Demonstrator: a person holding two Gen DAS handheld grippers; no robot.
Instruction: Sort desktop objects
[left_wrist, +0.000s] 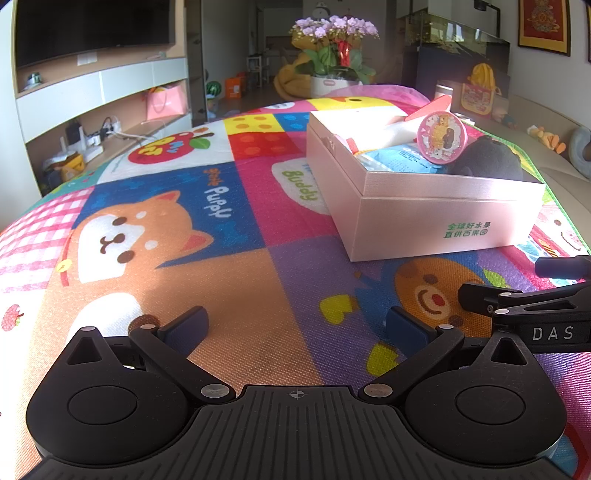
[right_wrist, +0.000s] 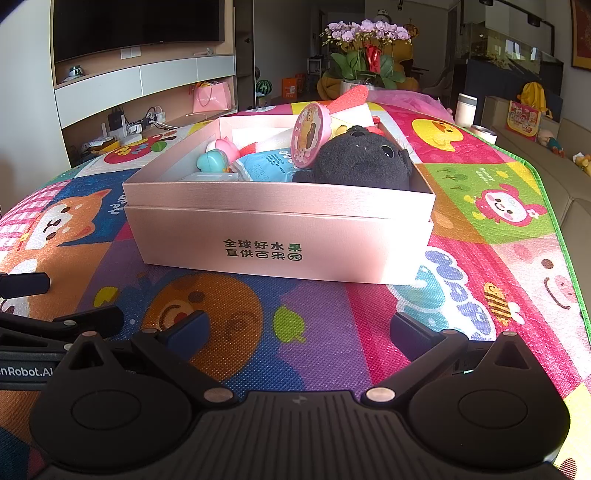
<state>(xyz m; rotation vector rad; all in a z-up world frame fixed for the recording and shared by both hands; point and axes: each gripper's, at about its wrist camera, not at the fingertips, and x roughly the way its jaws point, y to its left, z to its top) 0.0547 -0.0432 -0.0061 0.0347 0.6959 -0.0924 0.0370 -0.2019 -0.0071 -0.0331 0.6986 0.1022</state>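
Note:
A pink cardboard box (right_wrist: 280, 240) stands on the cartoon play mat (right_wrist: 317, 332), straight ahead in the right wrist view and at the right in the left wrist view (left_wrist: 443, 221). Inside lie a black plush toy (right_wrist: 364, 158), a round pink toy (right_wrist: 308, 134), a blue packet (right_wrist: 264, 166), a teal and pink toy (right_wrist: 214, 157) and a red flat piece (right_wrist: 347, 98). My right gripper (right_wrist: 297, 334) is open and empty, low over the mat in front of the box. My left gripper (left_wrist: 297, 330) is open and empty to its left, over the mat.
The mat's green edge (right_wrist: 554, 206) runs along the right, with a sofa beyond. A white cup (right_wrist: 466, 110) and a flower pot (right_wrist: 364, 62) stand past the far end. A TV shelf (left_wrist: 99, 96) lines the left wall.

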